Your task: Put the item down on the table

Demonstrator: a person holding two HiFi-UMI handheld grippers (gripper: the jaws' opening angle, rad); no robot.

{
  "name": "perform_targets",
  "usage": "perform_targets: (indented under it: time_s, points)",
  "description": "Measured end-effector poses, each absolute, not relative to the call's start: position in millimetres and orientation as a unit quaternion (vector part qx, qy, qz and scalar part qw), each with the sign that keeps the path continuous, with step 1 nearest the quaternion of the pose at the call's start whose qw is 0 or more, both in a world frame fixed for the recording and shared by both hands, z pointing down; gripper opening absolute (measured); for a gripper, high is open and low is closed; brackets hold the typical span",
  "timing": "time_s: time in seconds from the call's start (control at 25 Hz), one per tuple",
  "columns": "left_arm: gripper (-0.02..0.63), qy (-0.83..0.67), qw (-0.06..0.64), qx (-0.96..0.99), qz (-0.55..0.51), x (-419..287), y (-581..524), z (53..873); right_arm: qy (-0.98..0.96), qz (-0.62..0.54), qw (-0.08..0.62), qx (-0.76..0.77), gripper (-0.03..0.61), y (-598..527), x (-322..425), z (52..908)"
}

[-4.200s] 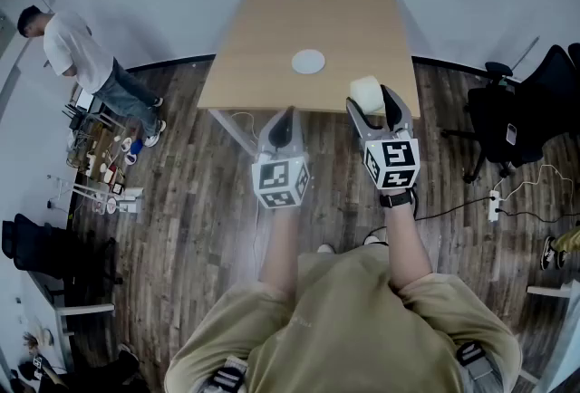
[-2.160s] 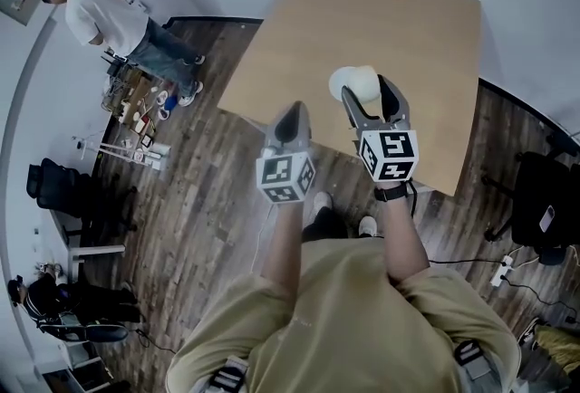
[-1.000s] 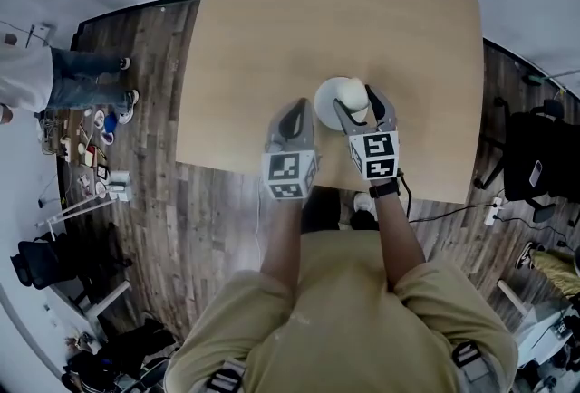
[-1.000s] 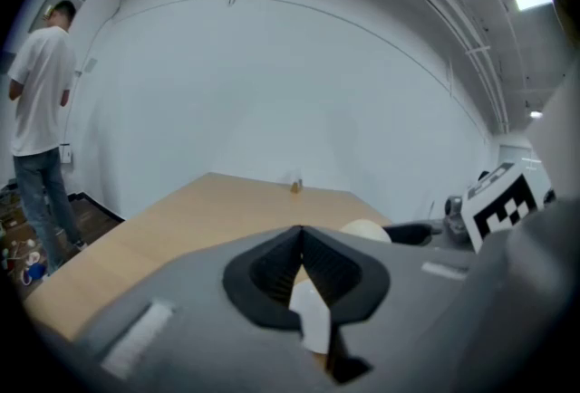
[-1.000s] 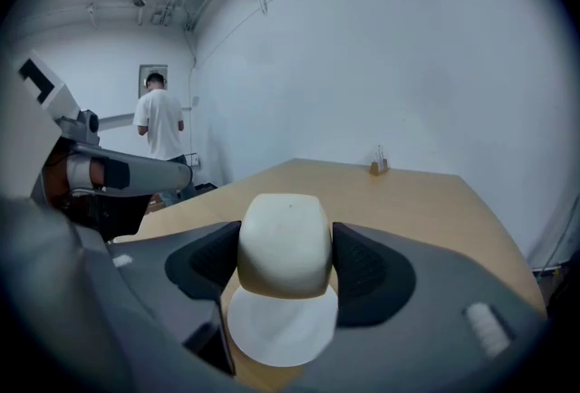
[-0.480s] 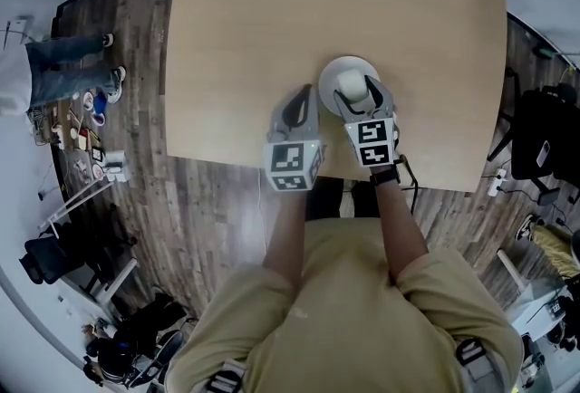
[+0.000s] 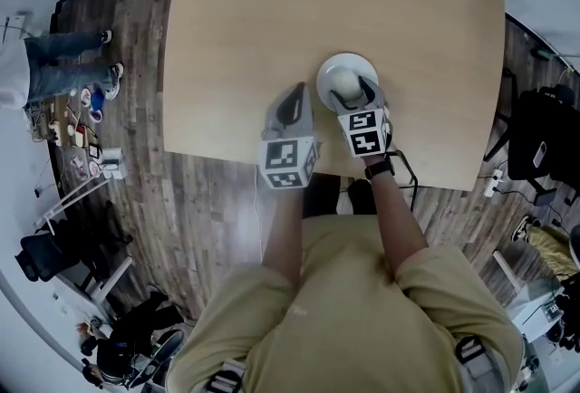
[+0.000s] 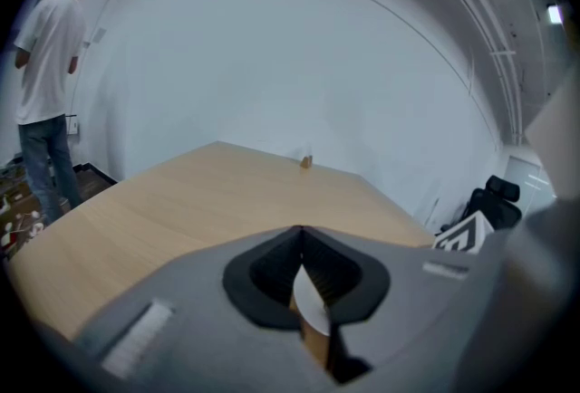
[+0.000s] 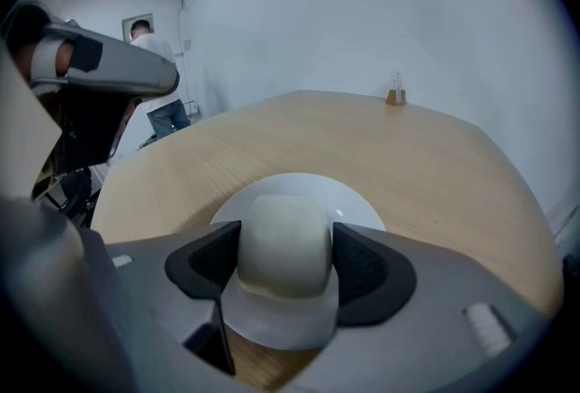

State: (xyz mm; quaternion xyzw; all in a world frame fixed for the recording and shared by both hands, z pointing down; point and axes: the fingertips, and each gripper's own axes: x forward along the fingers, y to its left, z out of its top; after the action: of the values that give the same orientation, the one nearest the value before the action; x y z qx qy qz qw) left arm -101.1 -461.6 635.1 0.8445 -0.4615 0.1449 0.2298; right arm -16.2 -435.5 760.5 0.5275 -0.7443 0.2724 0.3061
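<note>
The person wears a khaki short-sleeved T-shirt (image 7: 344, 310) and a black wristband (image 7: 379, 168) on the right wrist. The grey plastic left gripper (image 7: 294, 95) and the matching grey right gripper (image 7: 353, 92) have black ribbed pads (image 9: 367, 269), and each carries a white cube with black square markers (image 7: 288, 162).

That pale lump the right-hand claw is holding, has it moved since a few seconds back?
Yes. The pale lump, earlier off to the right of the white plate, is now over the plate, clamped in the right gripper.
</note>
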Motion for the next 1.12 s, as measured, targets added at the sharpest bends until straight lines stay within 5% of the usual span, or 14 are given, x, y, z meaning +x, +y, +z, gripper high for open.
perform_targets:
  time_s: [0.28, 0.76, 1.12]
  points:
    - [0.002, -0.48, 0.222, 0.84, 0.122, -94, -453, 609, -0.758, 0.256, 0.264, 0.539, 0.316, -422, -6, 726]
    - [0.002, -0.498, 0.126, 0.853, 0.092, -76, -404, 503, -0.764, 0.154, 0.145, 0.609, 0.113, -397, 73, 559]
    - [0.002, -0.503, 0.058, 0.86, 0.068, -57, -347, 436, -0.775, 0.067, 0.082, 0.622, 0.025, -342, 101, 461]
